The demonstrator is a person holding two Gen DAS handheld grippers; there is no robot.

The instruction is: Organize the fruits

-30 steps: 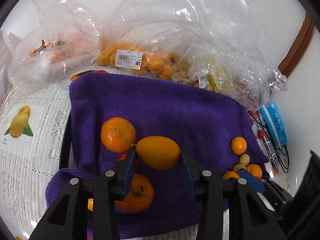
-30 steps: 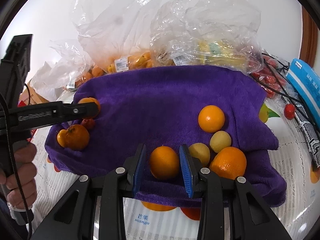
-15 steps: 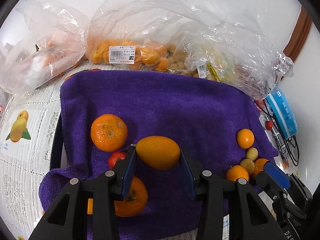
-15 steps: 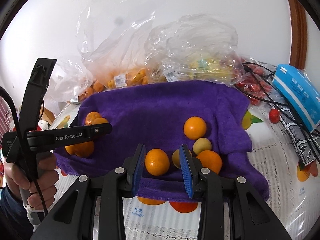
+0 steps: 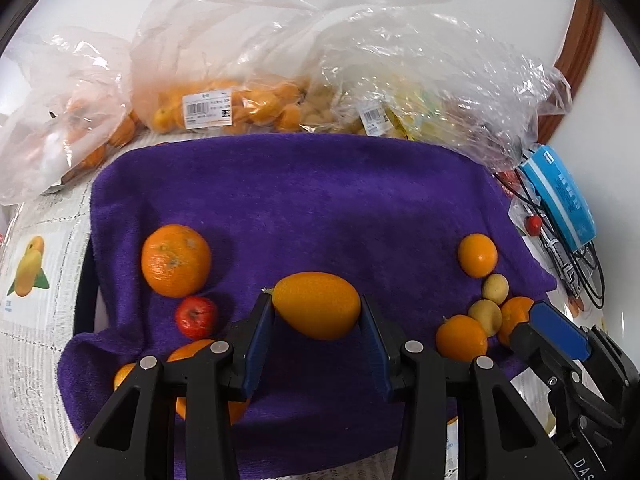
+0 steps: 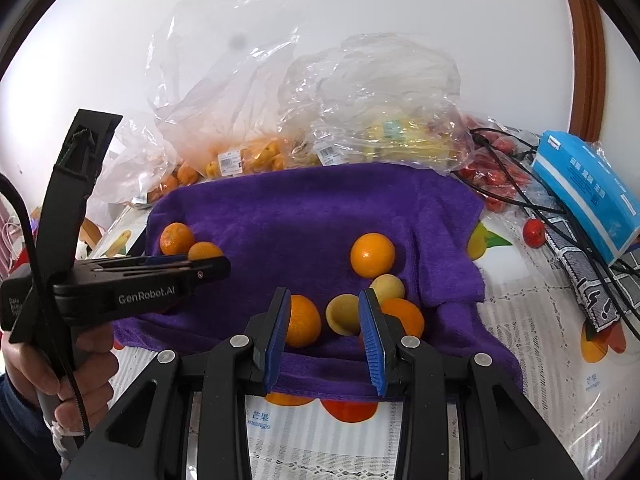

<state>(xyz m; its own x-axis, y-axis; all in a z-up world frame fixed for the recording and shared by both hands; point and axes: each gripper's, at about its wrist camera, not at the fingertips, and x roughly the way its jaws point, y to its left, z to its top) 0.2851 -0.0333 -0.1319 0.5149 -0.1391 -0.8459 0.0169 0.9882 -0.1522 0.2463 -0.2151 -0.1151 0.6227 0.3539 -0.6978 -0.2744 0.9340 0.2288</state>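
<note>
My left gripper (image 5: pixel 317 312) is shut on an oval orange kumquat (image 5: pixel 316 305), held above a purple towel (image 5: pixel 288 200). On the towel's left lie a large mandarin (image 5: pixel 176 260) and a small red fruit (image 5: pixel 197 317). At its right is a cluster of small oranges (image 5: pixel 477 255) and pale yellow fruits (image 5: pixel 495 288). My right gripper (image 6: pixel 324 308) is open and empty, pulled back above that cluster: a small orange (image 6: pixel 302 321), a yellow fruit (image 6: pixel 343 314) and another orange (image 6: pixel 372 255). The left gripper (image 6: pixel 200 266) shows in the right wrist view.
Clear plastic bags of fruit (image 5: pixel 248 104) stand behind the towel against the wall. A blue packet (image 6: pixel 588 196), black cables (image 6: pixel 520 184) and a loose red fruit (image 6: pixel 534 232) lie right of the towel. The tablecloth (image 6: pixel 520 320) has mango prints.
My right gripper has opened, let go of the small orange and drawn back and up from the cluster. My left gripper has carried the kumquat to the right over the towel.
</note>
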